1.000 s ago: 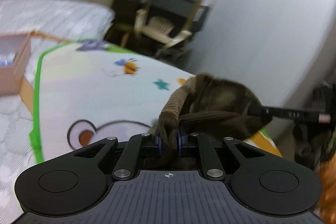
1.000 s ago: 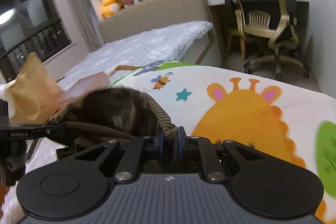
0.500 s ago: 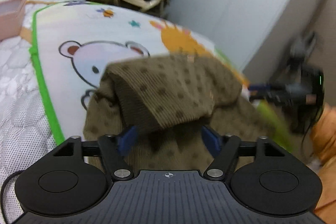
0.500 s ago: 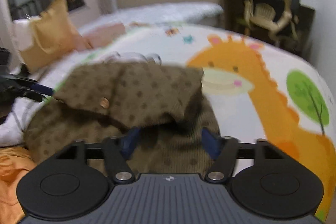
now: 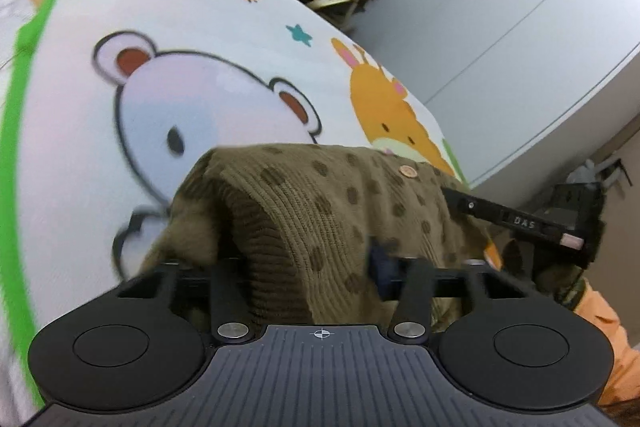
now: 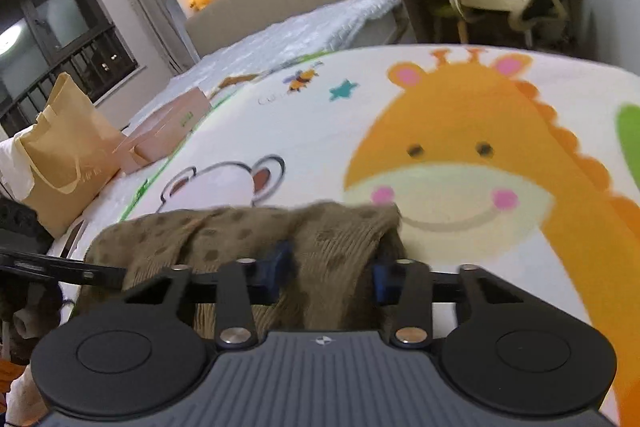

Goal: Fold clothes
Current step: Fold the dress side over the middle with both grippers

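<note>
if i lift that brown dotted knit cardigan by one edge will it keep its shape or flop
The brown dotted knit cardigan will probably flop: it already sags in soft folds between the closing jaws of the left gripper. Its thick ribbed weave suggests good grip, not slipperiness. Probably light, as it lies bunched on the cartoon animal blanket.

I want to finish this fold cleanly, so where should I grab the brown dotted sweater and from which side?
Take the sweater by its thick ribbed fold at the near edge, coming from the near side, low along the blanket. That edge bunches into a raised ridge facing both grippers, and cloth already sits between the closing jaws of the left gripper and right gripper.
</note>
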`<state>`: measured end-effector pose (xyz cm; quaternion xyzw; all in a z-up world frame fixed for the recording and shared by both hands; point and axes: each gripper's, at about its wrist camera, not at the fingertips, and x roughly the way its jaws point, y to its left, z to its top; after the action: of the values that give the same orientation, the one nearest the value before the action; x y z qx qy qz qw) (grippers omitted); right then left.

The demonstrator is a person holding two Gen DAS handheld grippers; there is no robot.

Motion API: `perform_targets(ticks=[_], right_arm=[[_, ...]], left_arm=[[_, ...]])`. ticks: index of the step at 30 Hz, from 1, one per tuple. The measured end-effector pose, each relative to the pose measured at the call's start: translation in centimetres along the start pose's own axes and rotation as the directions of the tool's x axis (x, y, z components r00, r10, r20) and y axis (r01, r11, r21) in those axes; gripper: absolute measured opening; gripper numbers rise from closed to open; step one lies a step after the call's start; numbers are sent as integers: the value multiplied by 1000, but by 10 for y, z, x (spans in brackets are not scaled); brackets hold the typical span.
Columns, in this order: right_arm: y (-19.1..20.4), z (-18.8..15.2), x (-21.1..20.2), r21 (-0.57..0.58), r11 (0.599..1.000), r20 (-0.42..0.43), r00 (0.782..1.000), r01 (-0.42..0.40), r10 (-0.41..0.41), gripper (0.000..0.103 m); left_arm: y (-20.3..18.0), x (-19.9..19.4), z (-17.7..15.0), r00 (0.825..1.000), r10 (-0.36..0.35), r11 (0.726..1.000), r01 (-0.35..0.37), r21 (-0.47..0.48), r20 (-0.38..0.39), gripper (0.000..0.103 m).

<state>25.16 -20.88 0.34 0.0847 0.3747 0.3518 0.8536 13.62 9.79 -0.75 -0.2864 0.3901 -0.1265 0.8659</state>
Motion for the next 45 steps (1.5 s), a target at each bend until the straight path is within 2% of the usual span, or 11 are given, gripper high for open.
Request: perform_targets(ticks=[9, 15, 17, 19, 22, 26, 28, 30, 32, 38, 45], right_arm=[[6, 64, -1, -34, 998, 132, 990, 50, -45, 18], [-16, 43, -24, -29, 989, 92, 985, 147, -143, 29], [-24, 30, -34, -15, 988, 74, 985, 155, -154, 43], [-28, 17, -40, -23, 987, 60, 986, 159, -157, 55], [-25, 5, -35, -33, 989, 55, 989, 143, -141, 56], [-12, 0, -8, -66, 989, 51, 990, 134, -130, 55], [-1, -2, 6, -121, 976, 51, 983, 179, -174, 20], [9, 0, 3, -152, 969, 69, 980, 194, -186, 11], [21, 3, -11, -170, 966, 104, 978, 195, -179, 10], [51, -11, -88, -218, 964, 183, 977, 150, -110, 8], [35, -81, -118, -112, 983, 90, 987, 146, -136, 8]], left_arm=[[-25, -5, 90, 982, -33, 989, 6, 147, 184, 27], [-3, -7, 44, 999, -11, 994, 5, 112, 53, 30], [8, -14, 22, 1000, 1, 996, -3, 94, 20, 36], [16, -22, 10, 1000, -9, 997, 7, 73, 20, 55], [21, -32, 2, 998, -30, 998, 28, 49, 54, 75], [12, -18, 11, 996, -12, 998, 7, 56, 90, 76], [4, -2, 15, 994, 49, 995, -57, 78, 98, 60], [-4, 3, 16, 990, 99, 990, -107, 86, 102, 23], [-13, 1, 16, 986, 124, 986, -136, 100, 114, 18], [-56, -64, -8, 980, 14, 972, -59, 228, 197, 17], [-50, -73, -74, 997, -10, 983, -4, 184, 70, 18]])
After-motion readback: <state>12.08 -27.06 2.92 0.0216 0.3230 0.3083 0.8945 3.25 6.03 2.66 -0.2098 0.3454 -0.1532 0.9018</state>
